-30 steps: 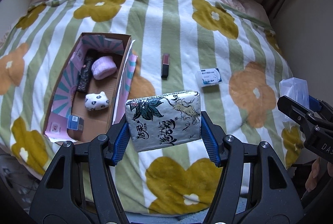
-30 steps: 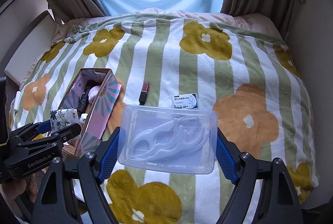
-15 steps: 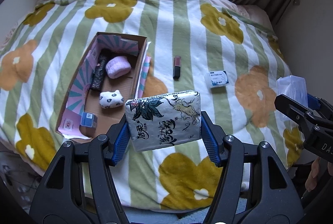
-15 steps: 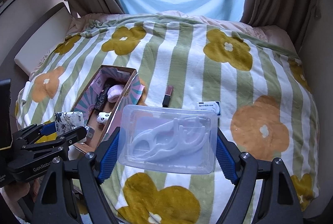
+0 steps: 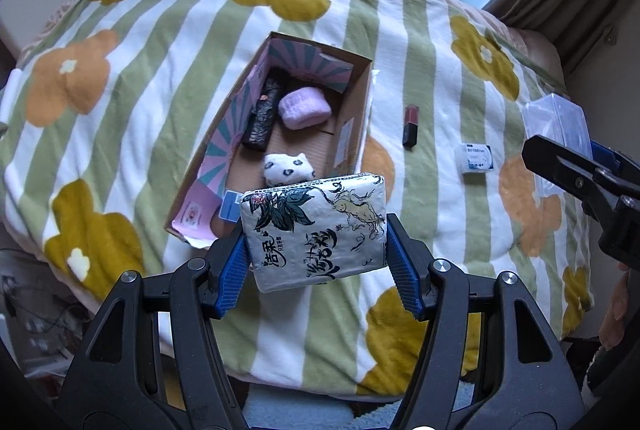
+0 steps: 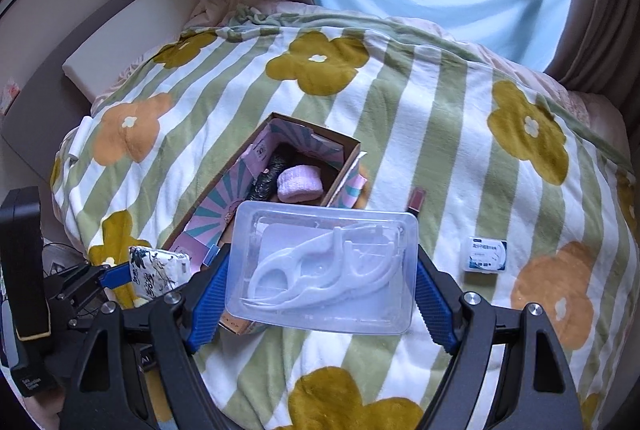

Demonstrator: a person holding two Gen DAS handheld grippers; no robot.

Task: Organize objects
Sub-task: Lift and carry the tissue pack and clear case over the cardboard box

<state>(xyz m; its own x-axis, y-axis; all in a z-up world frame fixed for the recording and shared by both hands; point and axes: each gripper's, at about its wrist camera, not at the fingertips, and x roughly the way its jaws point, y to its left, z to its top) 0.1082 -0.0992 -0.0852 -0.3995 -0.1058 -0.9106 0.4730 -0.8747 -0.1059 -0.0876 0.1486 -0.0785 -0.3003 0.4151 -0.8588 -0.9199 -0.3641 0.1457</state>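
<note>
Tissue pack (image 5: 316, 232) is clamped crosswise in the left gripper (image 5: 316, 262), long axis spanning the blue pads, held just above the near end of the open cardboard box (image 5: 352, 70), which lies straight ahead and a bit far-left. Clear floss-pick case (image 6: 324, 266) is pinched lengthwise in the right gripper (image 6: 320, 294), box far-left of it, so the left one is judged nearer. Lipstick (image 5: 411, 125) and a small white box (image 5: 476, 159) are left on the blanket (image 5: 400, 30), right of the carton.
</note>
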